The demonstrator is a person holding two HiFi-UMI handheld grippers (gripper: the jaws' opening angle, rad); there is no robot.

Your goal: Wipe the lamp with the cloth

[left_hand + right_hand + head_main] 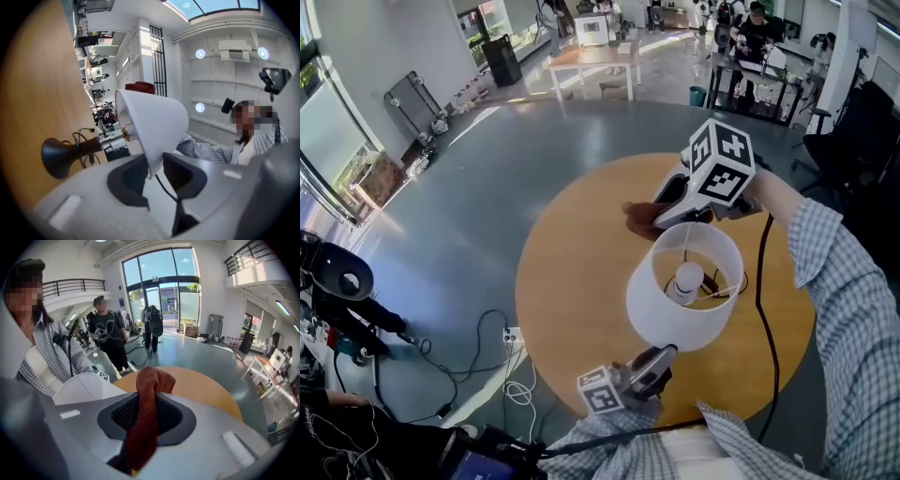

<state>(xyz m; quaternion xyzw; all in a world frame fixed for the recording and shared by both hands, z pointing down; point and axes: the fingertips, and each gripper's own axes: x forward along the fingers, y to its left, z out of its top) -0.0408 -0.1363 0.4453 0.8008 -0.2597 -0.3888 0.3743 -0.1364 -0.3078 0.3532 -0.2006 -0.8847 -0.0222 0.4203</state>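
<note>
Left gripper point(154, 171) fingers pinch the white lampshade point(649, 314) by its rim; hold it steady. Right gripper point(149, 416) fingers clamp the rust-red cloth point(151, 380); sweep lightly around the shade.

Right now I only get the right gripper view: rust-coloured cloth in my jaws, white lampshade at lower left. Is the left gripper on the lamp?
Observer: Yes, the left gripper is shut on the lampshade; its rim runs between the pads.
Operator: Lamp standing?
Observer: Its black base rests on the round wooden table.
Operator: Cloth on the lampshade yet?
Observer: The head view puts the right gripper and the cloth beside the lampshade's far rim; I can't tell if they touch.
</note>
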